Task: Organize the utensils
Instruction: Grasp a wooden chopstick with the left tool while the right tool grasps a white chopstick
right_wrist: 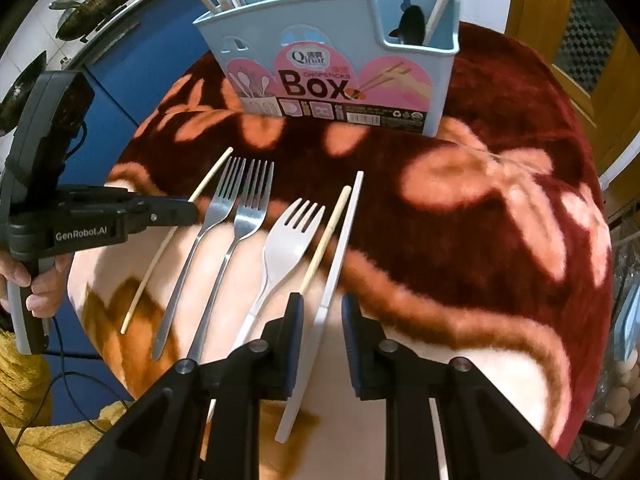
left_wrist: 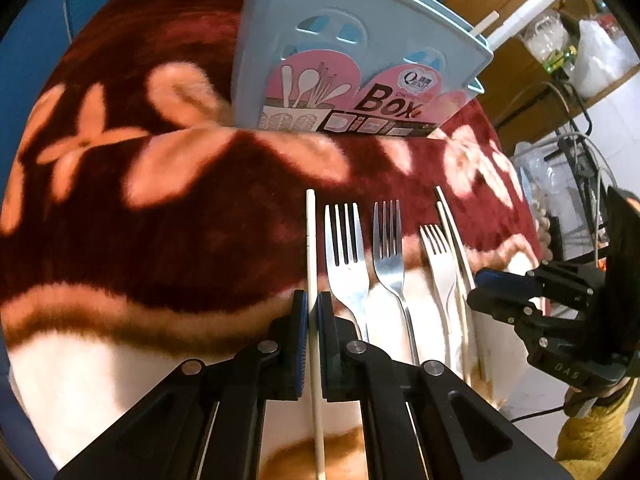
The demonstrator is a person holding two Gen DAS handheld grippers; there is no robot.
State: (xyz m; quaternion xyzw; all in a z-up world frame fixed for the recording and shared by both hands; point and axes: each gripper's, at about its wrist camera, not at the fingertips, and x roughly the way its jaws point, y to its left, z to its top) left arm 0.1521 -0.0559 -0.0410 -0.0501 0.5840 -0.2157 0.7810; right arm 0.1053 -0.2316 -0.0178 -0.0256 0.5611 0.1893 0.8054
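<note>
Jaws of the left gripper (left_wrist: 313, 344) are clamping fully onto a pale chopstick (left_wrist: 311, 240), with the pads pressing both its sides. Jaws of the right gripper (right_wrist: 320, 344) are standing partly open and straddling a white chopstick (right_wrist: 340, 252); the pads are not visibly pressing it, so no grip is established there.

Both sticks are lying flat on the red floral cloth (right_wrist: 460, 240) covering the table, at opposite ends of a row containing two steel forks (right_wrist: 224, 216), a white fork (right_wrist: 288, 240) and a tan chopstick (right_wrist: 326, 236). Each long axis is running away from its camera, with the far end pointing toward the blue utensil box (right_wrist: 440, 92) standing well apart at the back.

For a sound pickup, the right jaws should likely be centring on the white stick alone, clear of the tan stick just beside it, before closing. Lifting should then be keeping each stick level until it is tipped upright over a box compartment.
</note>
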